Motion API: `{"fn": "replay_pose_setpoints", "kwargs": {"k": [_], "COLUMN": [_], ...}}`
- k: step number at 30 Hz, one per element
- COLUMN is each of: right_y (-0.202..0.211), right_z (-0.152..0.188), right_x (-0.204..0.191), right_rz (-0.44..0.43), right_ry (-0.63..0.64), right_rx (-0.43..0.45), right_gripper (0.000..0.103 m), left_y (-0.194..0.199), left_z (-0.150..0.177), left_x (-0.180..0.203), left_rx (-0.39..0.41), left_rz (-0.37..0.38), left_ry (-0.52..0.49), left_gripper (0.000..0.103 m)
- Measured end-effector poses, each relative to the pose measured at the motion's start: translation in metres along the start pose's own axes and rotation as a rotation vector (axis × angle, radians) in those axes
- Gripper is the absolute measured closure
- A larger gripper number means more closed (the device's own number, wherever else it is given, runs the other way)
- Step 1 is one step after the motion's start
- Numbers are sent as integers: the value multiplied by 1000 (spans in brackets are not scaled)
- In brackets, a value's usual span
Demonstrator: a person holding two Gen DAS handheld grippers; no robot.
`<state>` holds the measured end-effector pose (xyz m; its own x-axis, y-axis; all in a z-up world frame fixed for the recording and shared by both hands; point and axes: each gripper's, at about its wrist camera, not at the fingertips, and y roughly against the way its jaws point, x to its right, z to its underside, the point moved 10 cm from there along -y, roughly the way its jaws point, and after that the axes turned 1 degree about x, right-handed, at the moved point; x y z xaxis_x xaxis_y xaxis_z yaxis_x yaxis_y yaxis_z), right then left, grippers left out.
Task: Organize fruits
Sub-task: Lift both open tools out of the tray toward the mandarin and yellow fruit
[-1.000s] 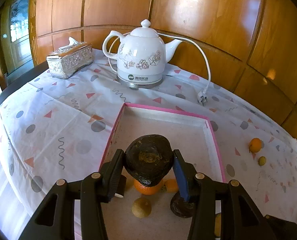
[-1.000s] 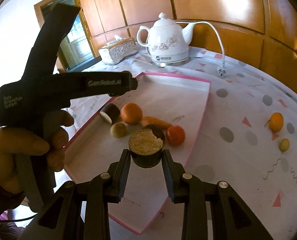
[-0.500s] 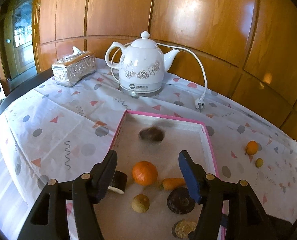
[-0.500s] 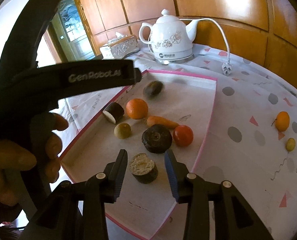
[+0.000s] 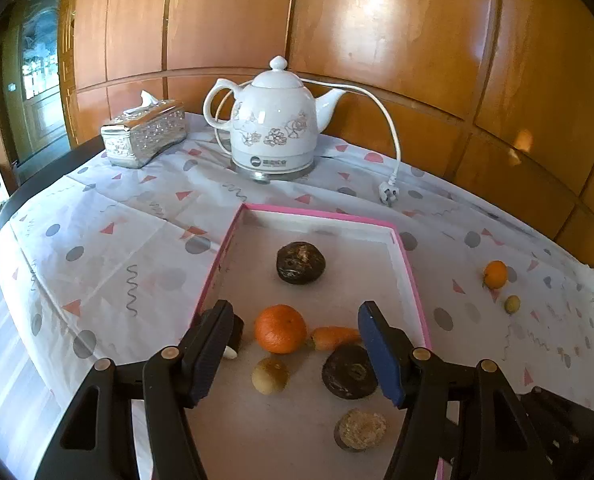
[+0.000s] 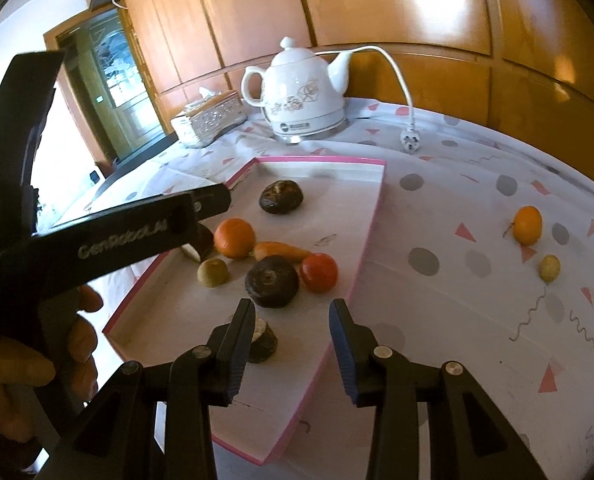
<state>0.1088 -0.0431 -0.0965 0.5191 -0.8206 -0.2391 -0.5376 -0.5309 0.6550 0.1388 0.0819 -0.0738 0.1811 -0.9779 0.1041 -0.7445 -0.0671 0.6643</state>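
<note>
A pink-rimmed white tray [image 5: 413, 276] [image 6: 361, 264] holds several fruits: a dark round fruit [image 5: 301, 262] [image 6: 281, 197] at its far end, an orange [image 5: 281, 329] [image 6: 235, 237], a carrot [image 5: 335, 337] [image 6: 283, 251], a second dark fruit [image 5: 349, 372] [image 6: 271, 281], a small tan fruit [image 5: 269, 375] [image 6: 213, 272], a cut brown piece [image 5: 360, 429] [image 6: 261, 340] and a red tomato [image 6: 319, 272]. My left gripper [image 5: 297, 354] is open and empty above the tray. My right gripper [image 6: 292, 346] is open and empty over the tray's near edge.
A small orange [image 5: 495, 274] [image 6: 527, 219] and a little yellow fruit [image 5: 512, 304] [image 6: 549, 268] lie on the patterned cloth to the right of the tray. A white kettle [image 5: 275, 124] with cord and a silver tissue box [image 5: 145, 134] stand at the back by the wooden wall.
My left gripper let go of the dark fruit, which now lies at the tray's far end. My right gripper let go of the cut brown piece. Both pulled back.
</note>
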Motion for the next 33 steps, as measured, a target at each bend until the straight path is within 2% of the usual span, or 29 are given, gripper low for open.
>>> {"fn": "replay_pose_setpoints", "kwargs": {"k": [23,33], "right_y": [15,26], "right_z": [4,20], "right_x": [47,100], "right_rz": [91,169], "right_ry": [-121,-236], "right_rx": [42,48], "right_gripper": [64,64], "left_y": [-1,0], "left_z": [19,24], "left_x": [30,47], "left_rx": [-42,-51], "left_rz": [47,79], "left_ry": [-64,-97], "left_gripper": [37,37]}}
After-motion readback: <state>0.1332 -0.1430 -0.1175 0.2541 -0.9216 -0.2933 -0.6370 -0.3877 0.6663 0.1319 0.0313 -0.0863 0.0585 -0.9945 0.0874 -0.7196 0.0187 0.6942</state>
